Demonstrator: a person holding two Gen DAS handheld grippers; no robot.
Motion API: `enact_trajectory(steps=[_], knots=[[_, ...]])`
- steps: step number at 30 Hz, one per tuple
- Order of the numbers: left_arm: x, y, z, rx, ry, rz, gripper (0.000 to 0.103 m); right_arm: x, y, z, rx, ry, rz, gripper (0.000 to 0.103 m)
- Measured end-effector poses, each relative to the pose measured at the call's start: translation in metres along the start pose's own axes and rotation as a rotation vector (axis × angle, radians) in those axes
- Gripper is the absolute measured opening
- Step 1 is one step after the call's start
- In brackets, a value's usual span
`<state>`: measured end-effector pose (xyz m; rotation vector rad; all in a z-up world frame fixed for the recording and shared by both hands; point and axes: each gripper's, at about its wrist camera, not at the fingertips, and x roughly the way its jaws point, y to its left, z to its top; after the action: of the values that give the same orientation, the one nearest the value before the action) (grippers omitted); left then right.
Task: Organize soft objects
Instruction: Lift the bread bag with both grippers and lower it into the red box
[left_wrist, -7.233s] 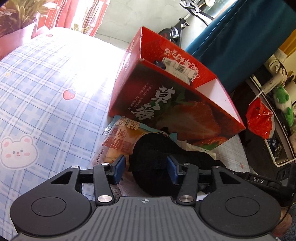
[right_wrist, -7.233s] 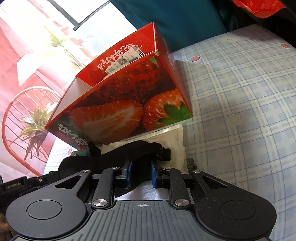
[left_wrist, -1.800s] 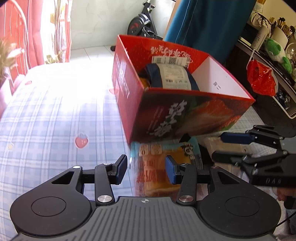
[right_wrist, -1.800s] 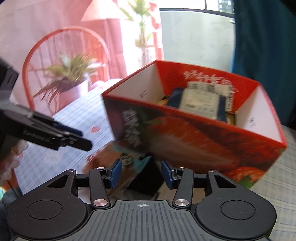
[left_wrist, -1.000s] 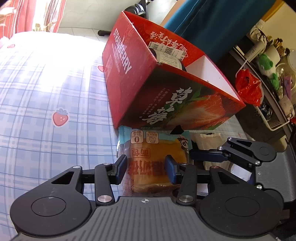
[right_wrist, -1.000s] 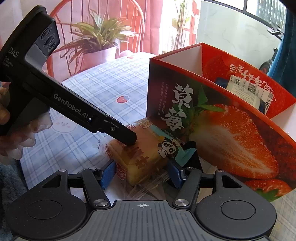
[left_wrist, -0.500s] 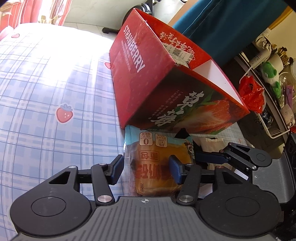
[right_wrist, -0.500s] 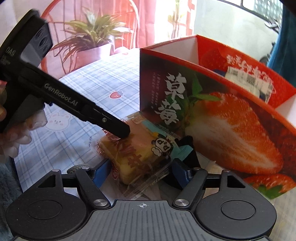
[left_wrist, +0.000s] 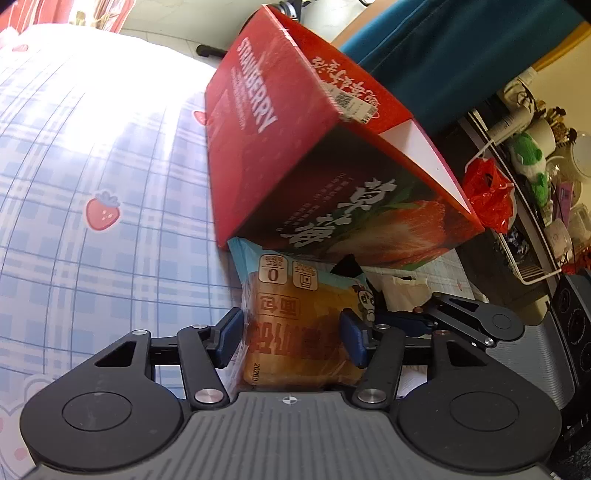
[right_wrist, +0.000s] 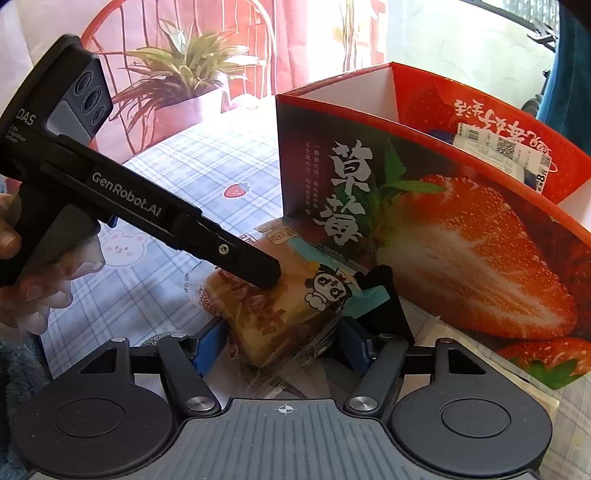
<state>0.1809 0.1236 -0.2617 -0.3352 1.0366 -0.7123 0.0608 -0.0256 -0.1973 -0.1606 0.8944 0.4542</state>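
The blue checked tablecloth (left_wrist: 92, 177), printed with strawberries, spreads out to the left of the red strawberry box (left_wrist: 295, 155), which stands open-topped on it. In the right wrist view a potted plant (right_wrist: 177, 74) stands beyond the far left of the box, and a person's hand (right_wrist: 22, 266) holds the left gripper's handle.

Just in front of the box's near left corner lies the wrapped bread packet (left_wrist: 295, 325), its far end touching or tucked under the box's bottom edge. The left gripper (left_wrist: 291, 338) straddles the packet, its blue pads (left_wrist: 229, 336) lying along both of the packet's sides and seeming to press lightly on the wrapper. From the right wrist view, one of its fingers rests on the packet's top.

The right gripper (right_wrist: 284, 347) straddles the same packet (right_wrist: 280, 310) from the other side; its jaws are closing, the pads at the crinkled wrapper's edges, and firm contact cannot be told.

Right of the packet, before the box, lie a black item (right_wrist: 391, 306) and a pale pouch (left_wrist: 402, 291).
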Motion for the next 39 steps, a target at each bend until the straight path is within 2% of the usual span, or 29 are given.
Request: enact_trajectory(steps=[5,14,27,34,39], knots=[[-0.006,-0.009,0.001,0.029,-0.004,0.009,0.052,-0.003,0.000,0.001,0.018,-0.010,0.024,0.060],[-0.033,-0.037,0.008,0.110,-0.047,0.030,0.051,-0.027,0.002,0.007,-0.013,-0.068,0.056,0.058],[-0.075,-0.097,0.041,0.190,-0.167,0.029,0.050,-0.090,-0.017,0.049,-0.138,-0.188,0.051,0.058],[-0.059,-0.131,0.077,0.223,-0.200,0.018,0.050,-0.116,-0.054,0.075,-0.191,-0.223,-0.004,0.058],[-0.027,-0.143,0.109,0.182,-0.181,-0.008,0.050,-0.121,-0.092,0.087,-0.221,-0.227,-0.053,0.058]])
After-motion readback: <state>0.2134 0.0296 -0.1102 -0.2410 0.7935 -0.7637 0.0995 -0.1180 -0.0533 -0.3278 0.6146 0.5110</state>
